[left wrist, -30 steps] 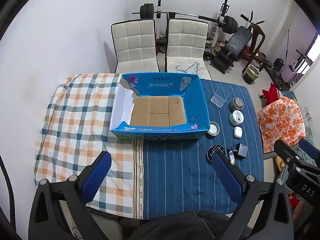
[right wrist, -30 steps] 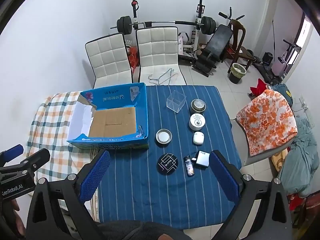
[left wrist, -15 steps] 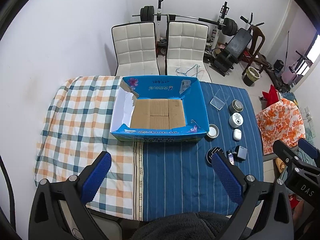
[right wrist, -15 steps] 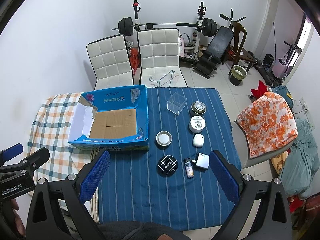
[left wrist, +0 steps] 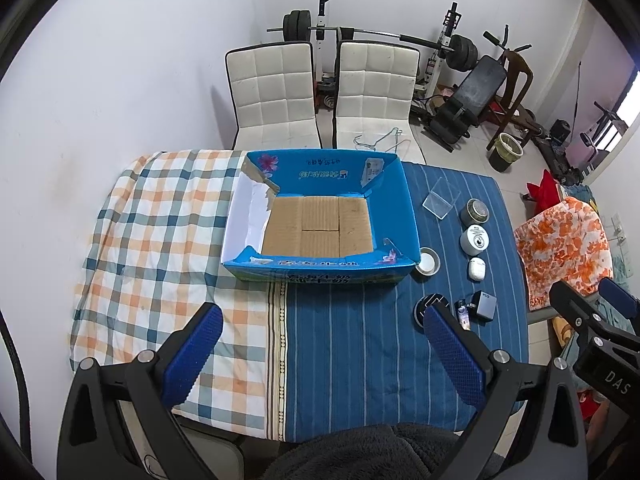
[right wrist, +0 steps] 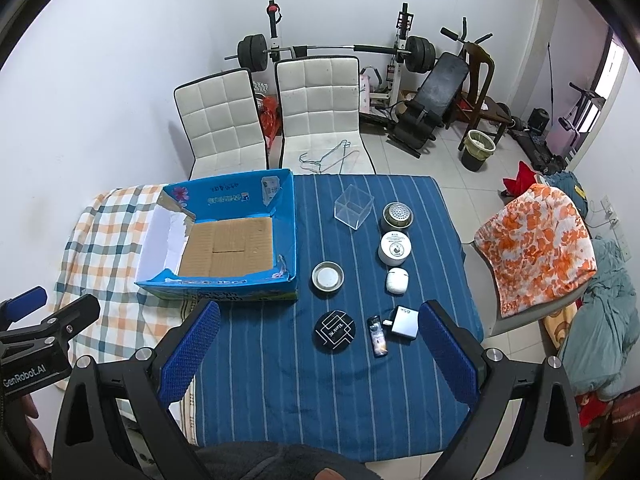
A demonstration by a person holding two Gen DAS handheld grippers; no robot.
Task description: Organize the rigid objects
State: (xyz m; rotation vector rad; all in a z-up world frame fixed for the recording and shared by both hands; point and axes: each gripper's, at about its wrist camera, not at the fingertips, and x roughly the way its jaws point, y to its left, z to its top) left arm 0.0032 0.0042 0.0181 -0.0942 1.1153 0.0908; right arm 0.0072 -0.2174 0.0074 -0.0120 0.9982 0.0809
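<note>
While both grippers hang above the near edge, nothing is held.
Surface: a table (right wrist: 328,392) under a blue striped cloth (left wrist: 352,352), with a checked cloth (left wrist: 160,248) to the left gripper's far left.
Room: two white chairs (right wrist: 316,100) past the table's far edge, a weight bench (right wrist: 432,92) and barbell beyond them against the wall; an orange-patterned cloth (right wrist: 536,240) over a seat to the right.
Box: a blue cardboard box (right wrist: 286,224) ahead-left of the right gripper, open-topped, only bare brown floor showing inside.
Clear container: a transparent cube (right wrist: 354,210) far ahead, nothing visible in it.
Loose items: a metal lid (right wrist: 328,276), two round tins (right wrist: 394,248), a white case (right wrist: 397,281), a black disc (right wrist: 335,331), a charger (right wrist: 404,322), all right of the box.
Left gripper (left wrist: 320,356): spread wide, unloaded.
Right gripper (right wrist: 320,354): spread wide, unloaded.
</note>
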